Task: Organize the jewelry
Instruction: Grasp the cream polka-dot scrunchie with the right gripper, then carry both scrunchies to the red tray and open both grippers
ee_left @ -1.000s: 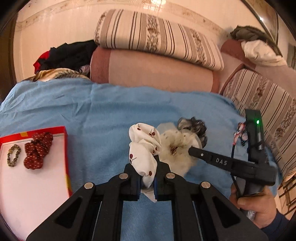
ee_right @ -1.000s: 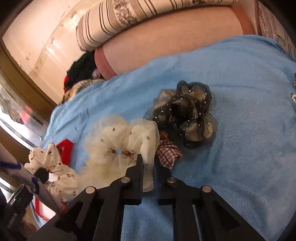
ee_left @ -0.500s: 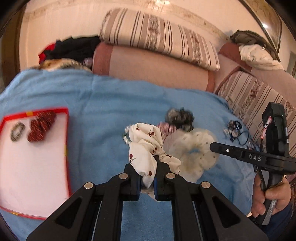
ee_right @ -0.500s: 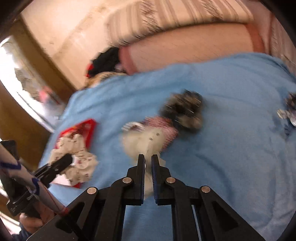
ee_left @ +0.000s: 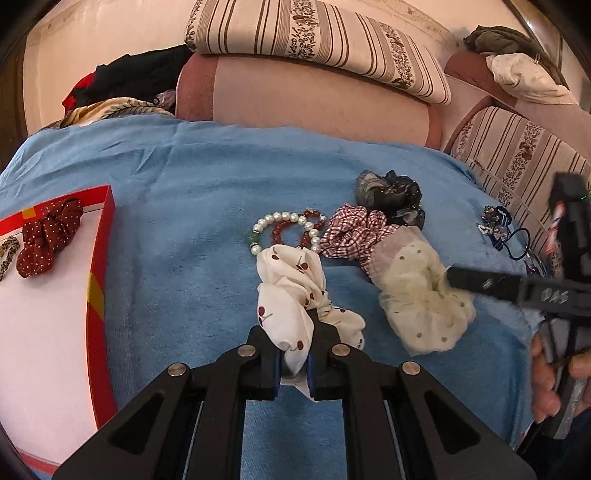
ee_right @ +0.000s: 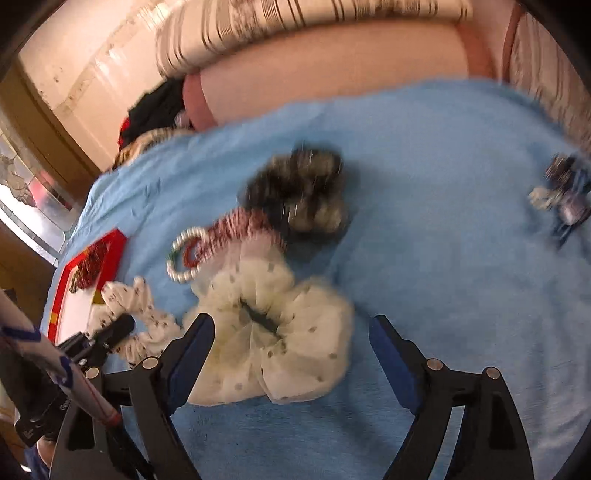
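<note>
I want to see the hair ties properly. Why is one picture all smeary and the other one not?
Right wrist view: motion blur smears the black scrunchie, the pearl bracelet and the striped cushion; only the right gripper, its jaws opening, looks crisp. Left wrist view: sharp, with the cherry-print scrunchie clear, though the fisheye bends the red box edges.

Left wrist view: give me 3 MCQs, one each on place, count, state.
1. Where does the dotted red scrunchie lie?
A in the red-rimmed box
B on the sofa
C in a gripper

2. How many bead bracelets lie on the blue blanket?
A one
B two
C four

3. What is the left gripper doing?
A open, empty
B shut on the cherry-print scrunchie
C shut on a bracelet

A: it sits on the box's white floor.
B: pearl bracelet and red bead bracelet.
B: the fabric is pinched between its fingers.
</note>
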`<state>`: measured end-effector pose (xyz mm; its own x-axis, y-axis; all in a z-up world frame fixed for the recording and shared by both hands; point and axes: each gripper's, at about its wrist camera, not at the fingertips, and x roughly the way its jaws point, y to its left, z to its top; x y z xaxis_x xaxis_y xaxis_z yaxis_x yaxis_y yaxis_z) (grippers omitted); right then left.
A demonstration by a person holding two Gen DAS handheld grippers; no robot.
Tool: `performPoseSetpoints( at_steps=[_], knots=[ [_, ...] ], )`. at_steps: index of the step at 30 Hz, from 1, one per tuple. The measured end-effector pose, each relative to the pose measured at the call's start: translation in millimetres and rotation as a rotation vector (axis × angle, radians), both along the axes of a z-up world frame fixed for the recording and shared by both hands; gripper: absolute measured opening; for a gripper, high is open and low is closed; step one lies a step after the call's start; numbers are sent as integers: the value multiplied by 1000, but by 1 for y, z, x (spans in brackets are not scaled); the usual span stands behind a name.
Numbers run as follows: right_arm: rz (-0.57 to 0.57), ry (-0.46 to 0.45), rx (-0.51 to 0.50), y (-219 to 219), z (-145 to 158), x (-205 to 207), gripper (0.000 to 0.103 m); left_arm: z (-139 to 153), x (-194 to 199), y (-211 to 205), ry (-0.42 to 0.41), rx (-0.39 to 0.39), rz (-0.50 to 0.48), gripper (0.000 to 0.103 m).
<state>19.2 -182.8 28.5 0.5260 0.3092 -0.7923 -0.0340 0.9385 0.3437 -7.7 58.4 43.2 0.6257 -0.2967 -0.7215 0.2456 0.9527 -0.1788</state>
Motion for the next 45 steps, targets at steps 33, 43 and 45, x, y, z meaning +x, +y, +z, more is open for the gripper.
performPoseSetpoints(
  at_steps=[33,43,45],
  knots=[
    [121,-344,-22,44,56,-37,24,17,2,-1,-163,102,81,10],
    [163,-365,26,62,54,-35,24,16,3,3,-173,172,130,10],
    [170,-366,30,61,54,-35,24,18,2,3,-181,185,136,10]
  ],
)
